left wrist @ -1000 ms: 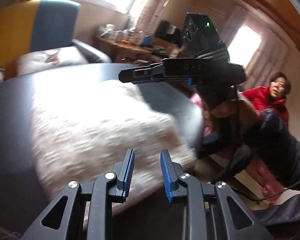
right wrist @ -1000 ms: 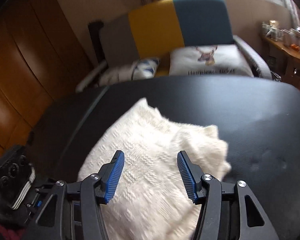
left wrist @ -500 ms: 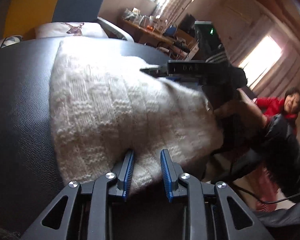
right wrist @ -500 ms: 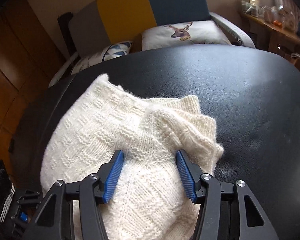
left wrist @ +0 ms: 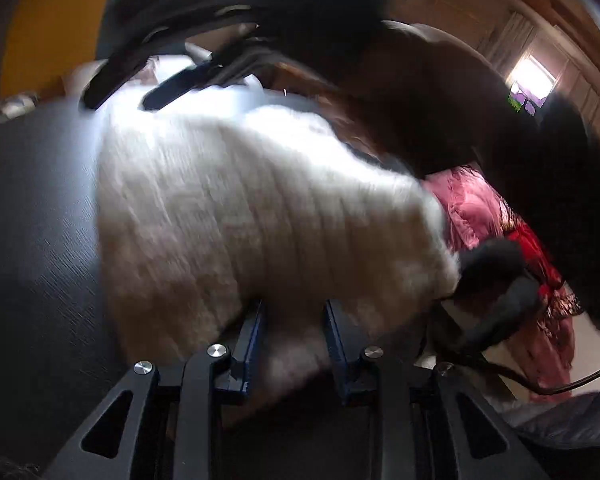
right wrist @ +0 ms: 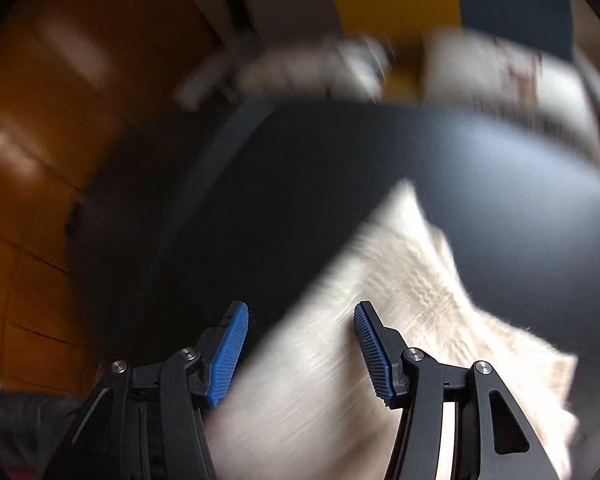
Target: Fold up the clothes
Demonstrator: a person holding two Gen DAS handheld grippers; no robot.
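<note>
Mid-fold: white knit sweater [left wrist: 260, 208] is being pinched by left gripper [left wrist: 292, 332] near the tabletop [right wrist: 380, 168] edge; right gripper [right wrist: 300, 344] is being held spread.

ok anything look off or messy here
Nothing damaged or spilled. The white sweater lies skewed across the black table, one corner bunched up near the edge. Knit sits between the fingers of the left gripper; the right gripper is open above it. Both views are blurred.
</note>
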